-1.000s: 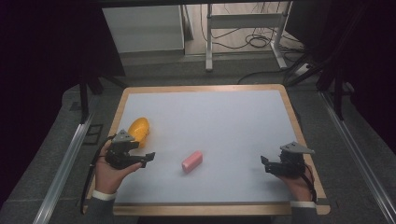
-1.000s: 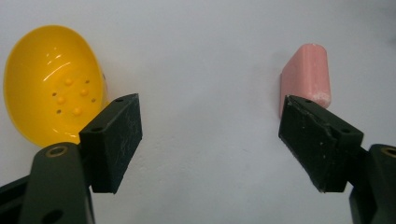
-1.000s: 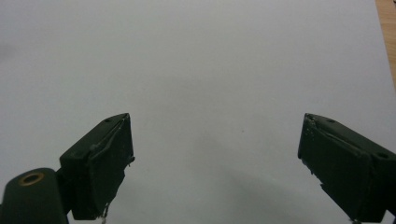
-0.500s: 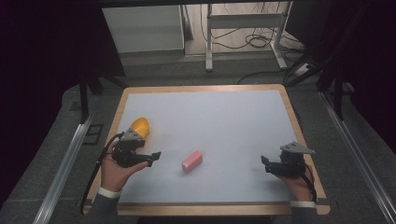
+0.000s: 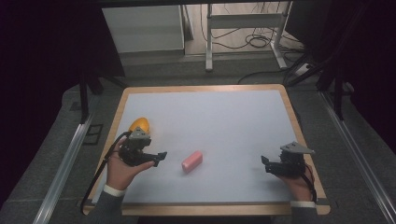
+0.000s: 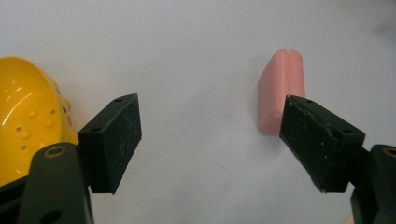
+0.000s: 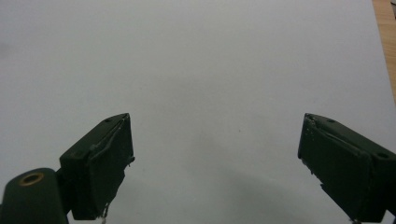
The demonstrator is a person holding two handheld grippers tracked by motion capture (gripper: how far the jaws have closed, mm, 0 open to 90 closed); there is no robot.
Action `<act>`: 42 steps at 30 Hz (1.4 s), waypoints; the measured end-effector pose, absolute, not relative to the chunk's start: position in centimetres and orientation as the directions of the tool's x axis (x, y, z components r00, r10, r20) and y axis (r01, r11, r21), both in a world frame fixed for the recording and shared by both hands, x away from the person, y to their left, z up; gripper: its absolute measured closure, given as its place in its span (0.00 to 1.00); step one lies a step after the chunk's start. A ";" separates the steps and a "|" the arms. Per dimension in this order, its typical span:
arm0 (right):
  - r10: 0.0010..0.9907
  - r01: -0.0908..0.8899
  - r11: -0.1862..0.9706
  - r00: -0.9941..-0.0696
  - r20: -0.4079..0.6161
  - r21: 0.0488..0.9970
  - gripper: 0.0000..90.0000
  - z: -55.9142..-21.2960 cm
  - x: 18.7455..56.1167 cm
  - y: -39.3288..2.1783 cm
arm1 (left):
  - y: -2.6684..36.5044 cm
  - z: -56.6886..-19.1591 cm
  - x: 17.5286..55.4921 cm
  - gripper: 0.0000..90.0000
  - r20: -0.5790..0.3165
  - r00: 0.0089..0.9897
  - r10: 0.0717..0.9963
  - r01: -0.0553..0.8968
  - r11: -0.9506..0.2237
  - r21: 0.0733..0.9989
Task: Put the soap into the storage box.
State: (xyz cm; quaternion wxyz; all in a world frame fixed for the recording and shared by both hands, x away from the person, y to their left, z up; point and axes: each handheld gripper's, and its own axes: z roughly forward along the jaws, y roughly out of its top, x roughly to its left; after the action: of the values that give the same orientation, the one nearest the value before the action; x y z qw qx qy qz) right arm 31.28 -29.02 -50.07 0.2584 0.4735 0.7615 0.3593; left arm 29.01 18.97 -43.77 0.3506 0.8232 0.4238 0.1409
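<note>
Across the middle of the high view, a desk (image 5: 215,116) with a pale grey top and a wooden rim, ringed by dark floor, metal rails and a tangle of cables at the far side. At the near left, a left hand (image 5: 120,166) in a dark sleeve with a white cuff, wrapped round the left gripper (image 5: 161,156), jaws pointing right toward the desk's centre and spread wide with nothing between them. At the near right corner, a right hand (image 5: 299,184) with the right gripper (image 5: 264,164), grey three-cornered plate on top, jaws aimed left, likewise wide apart and empty over bare desk top in the right gripper view (image 7: 215,158). Just behind the left gripper, near the left rim, a rounded yellow object (image 5: 139,124), glossy and dotted with small bumps and holes in the left gripper view (image 6: 28,116), close beside the left jaw there. Between the two grippers, nearer the left one, a small pink block (image 5: 192,160) flat on the desk, lying at a slant; in the left gripper view (image 6: 280,88) just beyond the right jaw's tip, outside the gap.
</note>
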 end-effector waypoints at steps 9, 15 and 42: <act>0.907 0.536 0.295 -0.418 -0.055 0.791 0.11 -50.1 31.3 -29.0 | 17.3 -43.5 29.2 0.23 -0.043 0.630 0.776 0.580 -0.433 0.690; 0.908 0.534 0.292 -0.415 -0.055 0.793 0.11 -50.0 31.3 -29.1 | 16.3 -43.5 29.5 0.23 -0.036 0.643 0.765 0.576 -0.453 0.680; 0.909 0.538 0.295 -0.412 -0.059 0.789 0.11 -50.2 31.3 -29.2 | 11.6 -45.2 30.4 0.24 -0.039 0.702 0.711 0.572 -0.530 0.625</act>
State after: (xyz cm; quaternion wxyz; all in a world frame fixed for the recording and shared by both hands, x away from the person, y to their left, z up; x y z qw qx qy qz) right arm 31.34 -29.16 -50.17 0.2608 0.4753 0.7613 0.3557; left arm 30.40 11.59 -45.18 0.3131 0.8677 0.3698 0.1107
